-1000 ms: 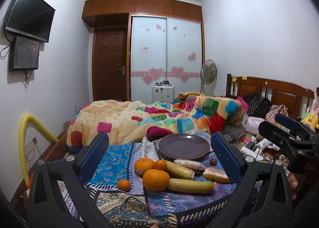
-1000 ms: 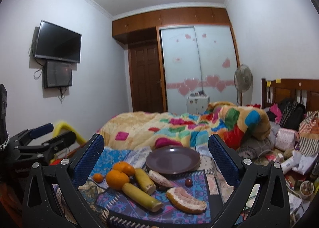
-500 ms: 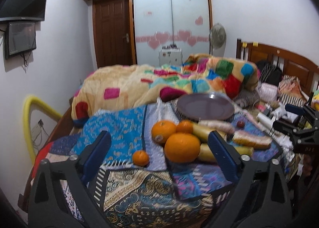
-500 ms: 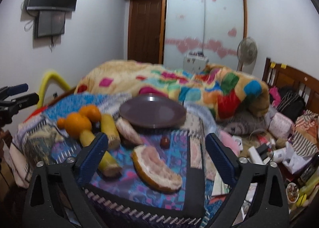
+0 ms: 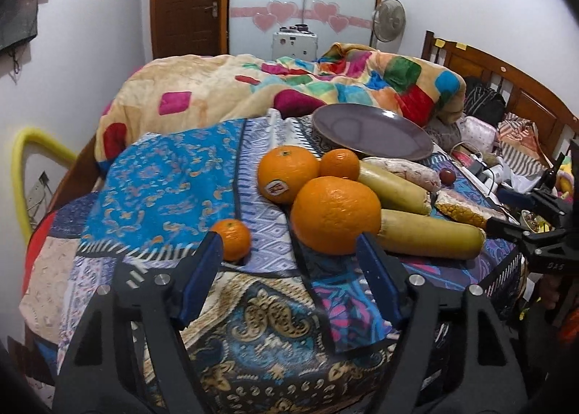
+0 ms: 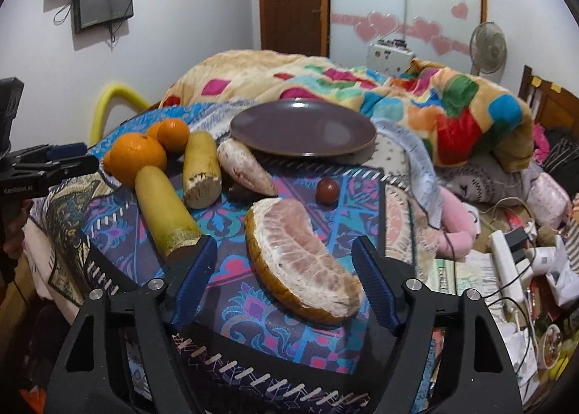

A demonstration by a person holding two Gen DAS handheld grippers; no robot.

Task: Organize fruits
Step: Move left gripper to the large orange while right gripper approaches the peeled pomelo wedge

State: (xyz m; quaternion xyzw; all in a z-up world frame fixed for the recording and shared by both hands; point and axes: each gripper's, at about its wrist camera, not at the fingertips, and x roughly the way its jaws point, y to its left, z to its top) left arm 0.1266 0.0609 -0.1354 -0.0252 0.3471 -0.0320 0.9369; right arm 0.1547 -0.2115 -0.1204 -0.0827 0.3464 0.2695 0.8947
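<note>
Fruit lies on a patterned cloth [image 5: 173, 197] in front of a purple plate [image 5: 372, 132] that holds nothing. My left gripper [image 5: 289, 255] is closing, with nothing pressed between its pads. A large orange [image 5: 336, 215] sits just past its right fingertip and a small tangerine [image 5: 233, 238] by its left one. Behind them are a stickered orange [image 5: 286, 173], two yellow stalk pieces [image 5: 430, 237] and a small dark red fruit [image 5: 447, 175]. My right gripper [image 6: 286, 258] is also closing, and a pomelo wedge [image 6: 300, 265] lies between its fingers with the pads clear of it.
A bed with a colourful quilt [image 5: 325, 88] rises behind the plate. To the right of the table sit a power strip [image 6: 506, 265], cables and bags. A yellow foam tube [image 5: 21, 168] curves at the left. The cloth hangs over the table's near edge.
Both grippers have dropped and tipped down toward the table, so the fruit is now close. Both pairs of jaws have narrowed. The pomelo wedge now lies between the right fingers.
</note>
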